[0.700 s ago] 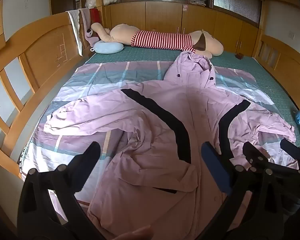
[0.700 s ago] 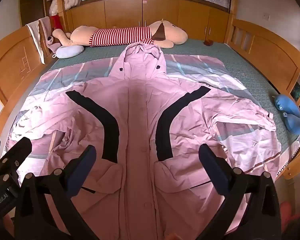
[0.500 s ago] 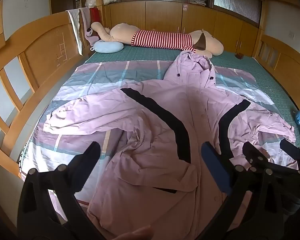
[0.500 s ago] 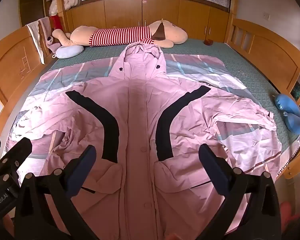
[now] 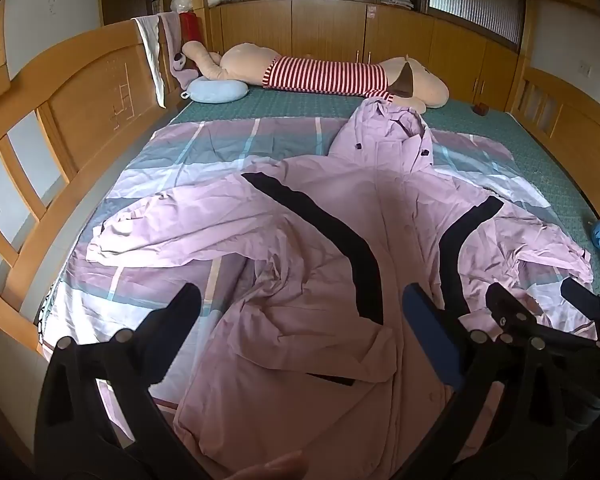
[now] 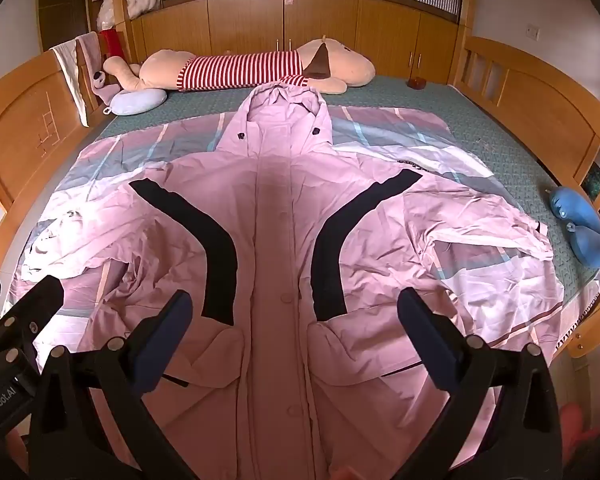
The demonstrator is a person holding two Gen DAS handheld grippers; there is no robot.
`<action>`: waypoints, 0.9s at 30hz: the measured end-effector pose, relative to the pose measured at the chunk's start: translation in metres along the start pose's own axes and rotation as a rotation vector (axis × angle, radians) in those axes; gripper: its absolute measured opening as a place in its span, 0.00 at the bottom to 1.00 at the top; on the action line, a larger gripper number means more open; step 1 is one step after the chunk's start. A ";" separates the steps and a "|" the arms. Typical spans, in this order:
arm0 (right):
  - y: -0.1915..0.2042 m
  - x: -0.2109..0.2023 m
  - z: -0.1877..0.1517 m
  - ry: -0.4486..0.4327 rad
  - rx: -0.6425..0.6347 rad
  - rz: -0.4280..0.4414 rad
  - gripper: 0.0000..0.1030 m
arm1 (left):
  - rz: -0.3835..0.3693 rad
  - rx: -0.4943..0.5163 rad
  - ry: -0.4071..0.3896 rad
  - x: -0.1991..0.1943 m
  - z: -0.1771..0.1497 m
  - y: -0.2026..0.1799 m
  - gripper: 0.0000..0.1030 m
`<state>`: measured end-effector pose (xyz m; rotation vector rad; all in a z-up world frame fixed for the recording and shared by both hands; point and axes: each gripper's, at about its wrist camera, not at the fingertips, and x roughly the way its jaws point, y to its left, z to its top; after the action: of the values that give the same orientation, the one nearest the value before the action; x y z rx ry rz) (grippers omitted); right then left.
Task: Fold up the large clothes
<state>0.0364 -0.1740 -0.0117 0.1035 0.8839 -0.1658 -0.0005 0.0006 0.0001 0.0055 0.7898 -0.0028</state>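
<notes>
Both jaws gape wide, empty, above the pink coat's hem.

Coat spread on blanket on bed, hood toward plush toy behind, both claws before hem

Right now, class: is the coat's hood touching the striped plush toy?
Cannot tell. In the right wrist view the hood tip overlaps the plush toy, but neither view shows contact or a gap.
</notes>
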 end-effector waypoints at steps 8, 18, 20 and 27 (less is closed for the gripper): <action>0.001 0.005 -0.003 0.002 -0.001 -0.004 0.99 | 0.003 0.000 0.003 0.007 -0.011 0.005 0.98; 0.000 0.006 -0.003 0.006 0.001 -0.001 0.99 | 0.002 0.001 0.003 0.011 -0.030 0.007 0.98; 0.002 0.006 -0.003 0.006 0.000 -0.004 0.99 | 0.003 0.002 0.002 0.010 -0.036 0.008 0.98; 0.002 0.006 -0.003 0.007 0.001 -0.005 0.99 | -0.003 -0.004 0.007 0.011 -0.018 0.007 0.98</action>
<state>0.0380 -0.1725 -0.0181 0.1024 0.8908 -0.1705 -0.0050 0.0075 -0.0205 0.0007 0.7966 -0.0043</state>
